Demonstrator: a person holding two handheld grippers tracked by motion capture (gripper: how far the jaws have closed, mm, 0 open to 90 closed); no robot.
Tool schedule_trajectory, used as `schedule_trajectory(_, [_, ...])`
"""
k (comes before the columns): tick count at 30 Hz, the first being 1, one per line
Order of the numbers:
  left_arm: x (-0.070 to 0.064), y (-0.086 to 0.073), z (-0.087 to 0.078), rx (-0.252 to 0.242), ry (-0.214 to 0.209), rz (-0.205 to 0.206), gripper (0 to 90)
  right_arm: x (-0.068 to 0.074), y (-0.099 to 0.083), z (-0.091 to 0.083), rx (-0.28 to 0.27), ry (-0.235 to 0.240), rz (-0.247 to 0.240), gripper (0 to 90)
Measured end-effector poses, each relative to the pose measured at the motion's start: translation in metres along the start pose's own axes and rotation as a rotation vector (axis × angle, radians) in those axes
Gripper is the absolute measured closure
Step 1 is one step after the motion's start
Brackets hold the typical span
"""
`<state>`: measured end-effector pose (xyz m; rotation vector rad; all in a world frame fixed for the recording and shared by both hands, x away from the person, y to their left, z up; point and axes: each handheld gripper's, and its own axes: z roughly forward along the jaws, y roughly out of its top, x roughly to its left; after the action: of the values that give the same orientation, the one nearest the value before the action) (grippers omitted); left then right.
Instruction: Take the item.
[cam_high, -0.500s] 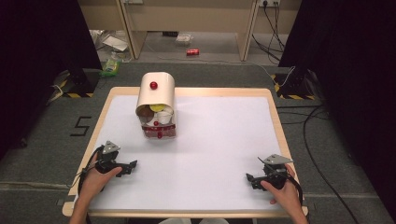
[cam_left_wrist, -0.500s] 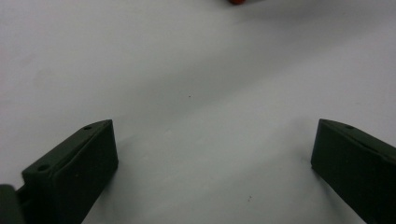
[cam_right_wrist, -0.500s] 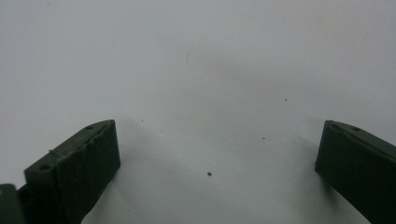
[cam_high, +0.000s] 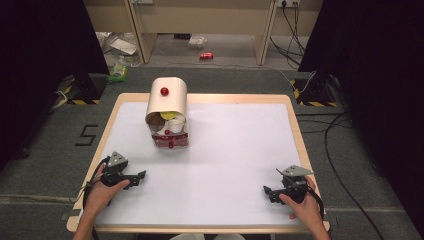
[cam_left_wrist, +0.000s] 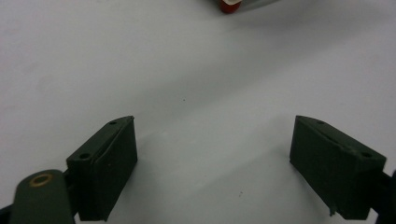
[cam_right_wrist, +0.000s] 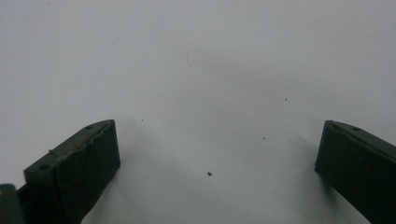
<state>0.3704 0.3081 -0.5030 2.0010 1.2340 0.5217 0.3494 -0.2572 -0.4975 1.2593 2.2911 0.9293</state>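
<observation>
A cream, round-topped box (cam_high: 167, 97) with a red knob (cam_high: 164, 91) stands at the back left of the white table (cam_high: 235, 145). Its front is open, showing a white cup (cam_high: 176, 124), a brown item (cam_high: 157, 120) and a yellow item (cam_high: 169, 115). A clear flap with a second red knob (cam_high: 170, 145) lies in front of the box. My left gripper (cam_high: 142, 174) rests near the front left edge, open and empty (cam_left_wrist: 215, 140); the red knob (cam_left_wrist: 230, 4) peeks in at the top of its view. My right gripper (cam_high: 266, 191) rests at the front right, open over bare table (cam_right_wrist: 219, 144).
The table has a wooden rim (cam_high: 295, 130). Beyond it on the floor lie a red can (cam_high: 206, 55), some packaging (cam_high: 120, 67) and cables (cam_high: 340, 125). Dark curtains hang at both sides.
</observation>
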Motion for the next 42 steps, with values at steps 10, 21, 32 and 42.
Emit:
schedule_trajectory(10, [-0.013,0.013,-0.016,-0.069,-0.045,0.011,15.2,0.0,0.0,0.0,0.0,0.0,-0.001,0.1])
schedule_trajectory(21, [-0.039,0.045,-0.036,-0.155,-0.092,0.094,15.2,0.0,0.0,0.0,0.001,0.0,0.0,0.1])
schedule_trajectory(32, [-0.051,0.074,-0.048,-0.208,-0.132,0.135,15.2,0.0,0.0,0.0,0.0,-0.001,0.0,0.1])
schedule_trajectory(42, [-0.06,0.096,-0.051,-0.225,-0.152,0.169,15.1,0.0,0.0,0.0,0.0,-0.001,0.0,0.1])
